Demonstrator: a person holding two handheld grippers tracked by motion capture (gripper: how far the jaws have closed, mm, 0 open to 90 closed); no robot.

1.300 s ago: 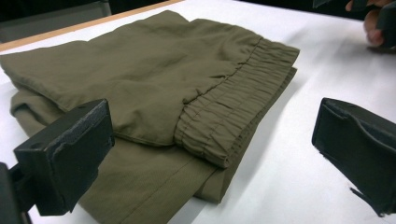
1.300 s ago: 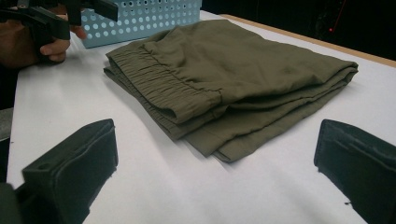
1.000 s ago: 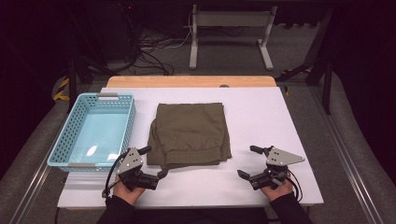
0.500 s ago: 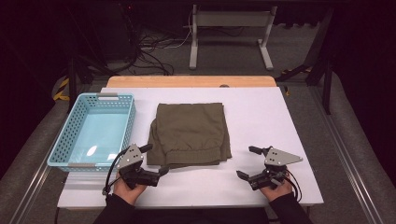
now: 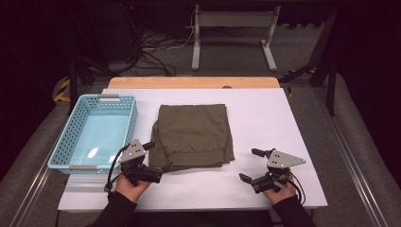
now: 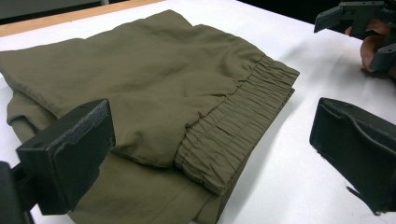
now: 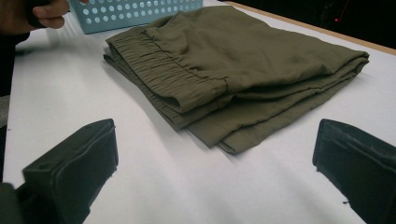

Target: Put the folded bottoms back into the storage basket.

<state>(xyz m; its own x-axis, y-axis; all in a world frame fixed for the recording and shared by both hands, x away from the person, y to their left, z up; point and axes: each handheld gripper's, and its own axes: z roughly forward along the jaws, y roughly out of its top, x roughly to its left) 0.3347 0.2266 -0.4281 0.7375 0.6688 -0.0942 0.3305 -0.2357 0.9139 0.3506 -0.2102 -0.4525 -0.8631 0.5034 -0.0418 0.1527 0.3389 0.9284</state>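
Folded olive trousers (image 5: 194,135) lie mid-table with the elastic waistband (image 6: 233,135) toward the near edge. My left gripper (image 5: 160,156) is open at their near-left corner. In the left gripper view (image 6: 210,140) one jaw stands over the cloth and the other over bare table, neither closed on anything. My right gripper (image 5: 249,164) is open on the white table, a short way right of the trousers and apart from them. In the right gripper view (image 7: 215,163) the trousers (image 7: 243,60) lie ahead, beyond the jaws.
A light-blue perforated basket (image 5: 94,132) stands left of the trousers, with nothing in it. The white tabletop (image 5: 265,118) ends in a wooden strip (image 5: 189,82) at the back. Beyond are a dark floor, cables and a metal stand (image 5: 231,33).
My left gripper has crept slightly forward toward the trousers' near-left corner. The right gripper has barely moved. The trousers lie as before.
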